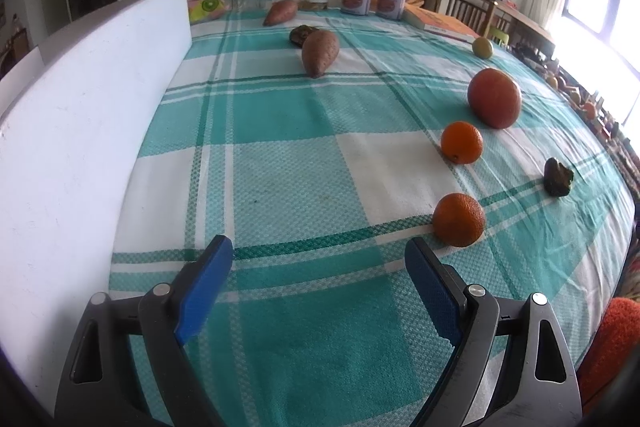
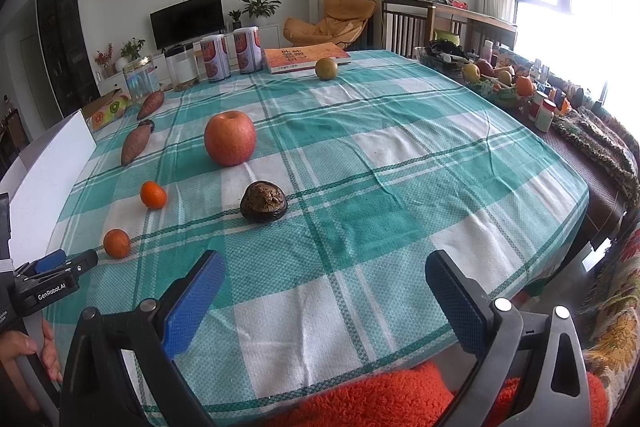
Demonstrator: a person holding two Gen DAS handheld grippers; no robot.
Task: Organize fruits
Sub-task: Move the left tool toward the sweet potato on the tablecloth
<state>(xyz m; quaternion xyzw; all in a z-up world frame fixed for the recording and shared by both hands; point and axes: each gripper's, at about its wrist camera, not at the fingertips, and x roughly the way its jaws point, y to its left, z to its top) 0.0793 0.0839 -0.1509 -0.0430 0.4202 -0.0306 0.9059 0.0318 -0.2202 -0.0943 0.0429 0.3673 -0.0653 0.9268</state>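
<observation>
White lettering reading "GenRobot.AI" runs along the black body of the left gripper (image 2: 66, 261), left of the checked tablecloth (image 2: 400, 155). Text on the cans, book and red wall hanging is too blurred to read.

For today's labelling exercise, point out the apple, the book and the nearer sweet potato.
apple (image 2: 230, 138), right wrist view, middle of its red skin.
book (image 2: 306, 57), right wrist view, centre of its orange cover.
nearer sweet potato (image 1: 320, 53), left wrist view, middle of its body.
</observation>
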